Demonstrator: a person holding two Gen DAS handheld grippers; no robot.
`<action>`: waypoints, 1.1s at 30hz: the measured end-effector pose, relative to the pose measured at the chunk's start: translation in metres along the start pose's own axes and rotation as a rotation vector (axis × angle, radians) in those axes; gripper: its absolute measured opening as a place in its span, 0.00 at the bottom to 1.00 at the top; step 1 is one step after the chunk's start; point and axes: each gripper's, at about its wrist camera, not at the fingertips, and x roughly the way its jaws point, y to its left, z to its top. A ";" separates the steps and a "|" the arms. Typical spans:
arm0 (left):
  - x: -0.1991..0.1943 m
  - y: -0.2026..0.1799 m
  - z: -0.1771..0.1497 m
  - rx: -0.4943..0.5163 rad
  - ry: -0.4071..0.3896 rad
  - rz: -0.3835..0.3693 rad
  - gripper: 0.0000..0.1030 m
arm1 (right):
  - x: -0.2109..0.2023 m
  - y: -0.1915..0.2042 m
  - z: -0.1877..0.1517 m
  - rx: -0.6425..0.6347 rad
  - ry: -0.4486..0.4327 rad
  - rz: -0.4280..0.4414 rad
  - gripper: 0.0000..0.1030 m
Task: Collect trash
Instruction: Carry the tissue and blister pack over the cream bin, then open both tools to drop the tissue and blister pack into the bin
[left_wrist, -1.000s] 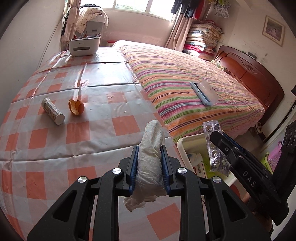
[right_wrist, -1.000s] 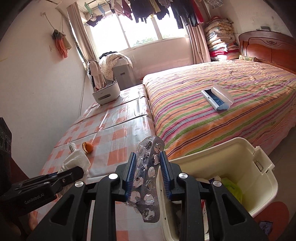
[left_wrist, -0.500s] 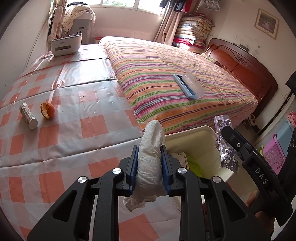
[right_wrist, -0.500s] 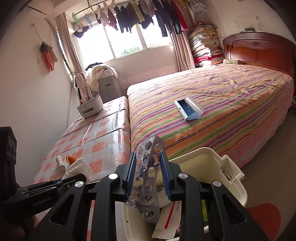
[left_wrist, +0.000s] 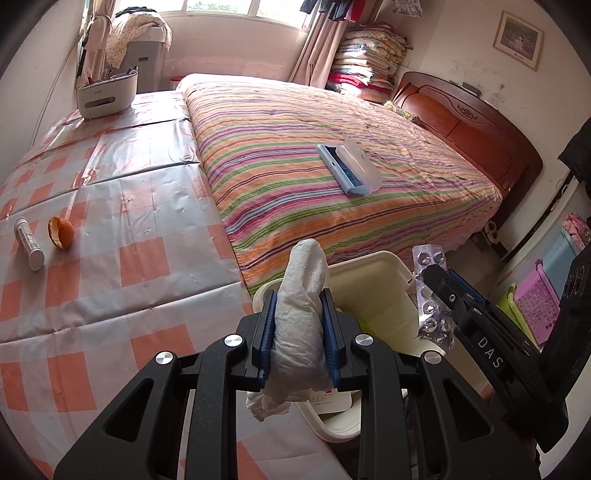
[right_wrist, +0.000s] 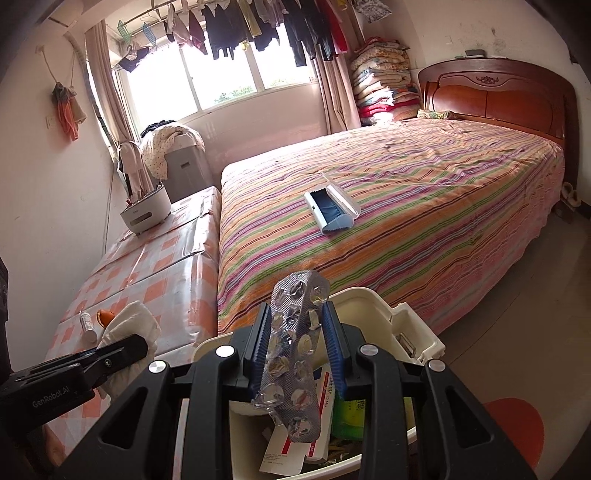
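Our left claw (left_wrist: 297, 325) clenched the soft, light tissue wad (left_wrist: 301, 310) mid-body; our right claw (right_wrist: 298, 345), jaws just easing, loosely held the stiff, slippery blister pack (right_wrist: 293, 354) over the bin (right_wrist: 373, 301) at 6 o'clock; edges gave purchase.

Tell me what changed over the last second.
Both grippers carried their loads from the checked cloth to above the cream bin. The right gripper has just eased its jaws open around the blister pack. The left gripper stays shut on the tissue.
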 end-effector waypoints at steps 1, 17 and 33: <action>0.000 -0.001 0.001 0.000 -0.002 -0.004 0.22 | 0.000 -0.001 0.000 0.006 0.005 0.001 0.29; 0.015 -0.009 0.003 -0.001 0.024 -0.028 0.22 | -0.018 -0.020 0.007 0.117 -0.091 0.021 0.52; 0.054 -0.039 -0.008 0.039 0.121 -0.105 0.22 | -0.051 -0.037 0.013 0.219 -0.275 0.041 0.57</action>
